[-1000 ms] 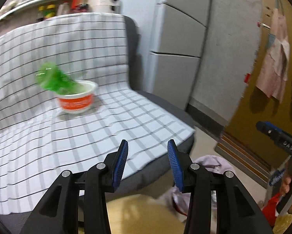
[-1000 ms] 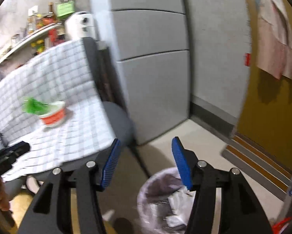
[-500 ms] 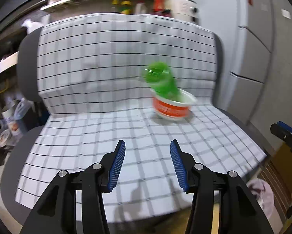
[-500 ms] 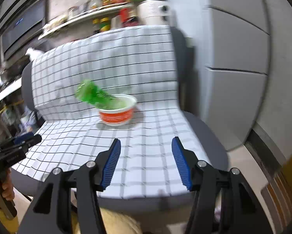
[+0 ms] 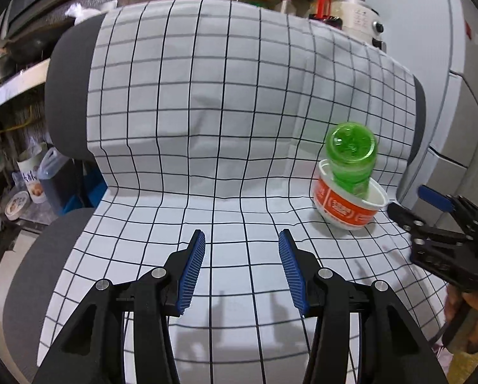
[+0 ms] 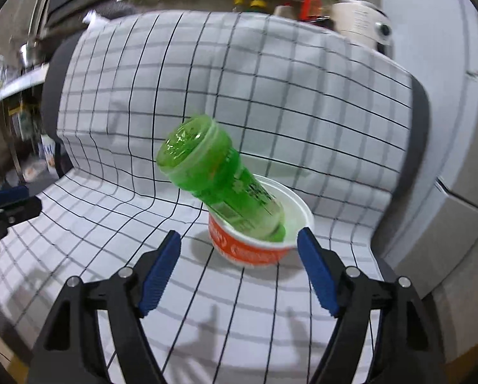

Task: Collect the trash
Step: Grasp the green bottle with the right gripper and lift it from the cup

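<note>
Left view: the bowl point(image 5: 350, 204) with the bottle point(image 5: 350, 156), earlier upper left then centre, now lies at right of frame; the bin is gone from the lower edge.
Right view: bowl point(image 6: 261, 233) and bottle point(image 6: 219, 179) have grown from small at left to large at centre.
Right gripper point(image 6: 239, 249): jaws wider apart than before, now flanking the bowl.
Left gripper point(image 5: 242, 256): now over the checked cloth point(image 5: 207, 112).
</note>
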Demonstrator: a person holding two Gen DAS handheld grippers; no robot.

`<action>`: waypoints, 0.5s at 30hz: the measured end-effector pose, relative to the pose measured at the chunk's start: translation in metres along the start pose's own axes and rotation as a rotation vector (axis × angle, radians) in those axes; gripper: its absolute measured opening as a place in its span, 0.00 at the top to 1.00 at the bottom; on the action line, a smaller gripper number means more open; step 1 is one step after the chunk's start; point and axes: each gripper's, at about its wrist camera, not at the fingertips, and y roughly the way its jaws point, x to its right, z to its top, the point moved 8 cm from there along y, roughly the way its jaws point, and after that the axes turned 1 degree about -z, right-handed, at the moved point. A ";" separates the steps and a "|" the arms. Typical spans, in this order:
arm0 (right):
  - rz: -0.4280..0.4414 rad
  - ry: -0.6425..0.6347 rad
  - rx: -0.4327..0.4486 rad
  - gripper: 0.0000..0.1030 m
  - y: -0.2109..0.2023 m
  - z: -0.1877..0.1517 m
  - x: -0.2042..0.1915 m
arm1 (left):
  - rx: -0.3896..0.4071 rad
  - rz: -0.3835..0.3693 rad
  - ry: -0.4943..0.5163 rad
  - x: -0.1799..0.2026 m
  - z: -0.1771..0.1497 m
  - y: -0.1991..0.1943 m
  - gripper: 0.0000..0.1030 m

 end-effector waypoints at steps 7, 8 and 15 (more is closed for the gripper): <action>-0.099 -0.192 0.032 0.23 0.046 0.019 -0.024 | -0.021 -0.015 -0.035 -0.007 0.004 0.023 0.52; -0.120 -0.213 0.036 0.23 0.051 0.020 -0.025 | -0.023 -0.016 -0.036 -0.006 0.004 0.024 0.52; -0.206 -0.302 0.045 0.36 0.074 0.023 -0.027 | -0.050 -0.018 -0.031 -0.002 -0.001 0.034 0.52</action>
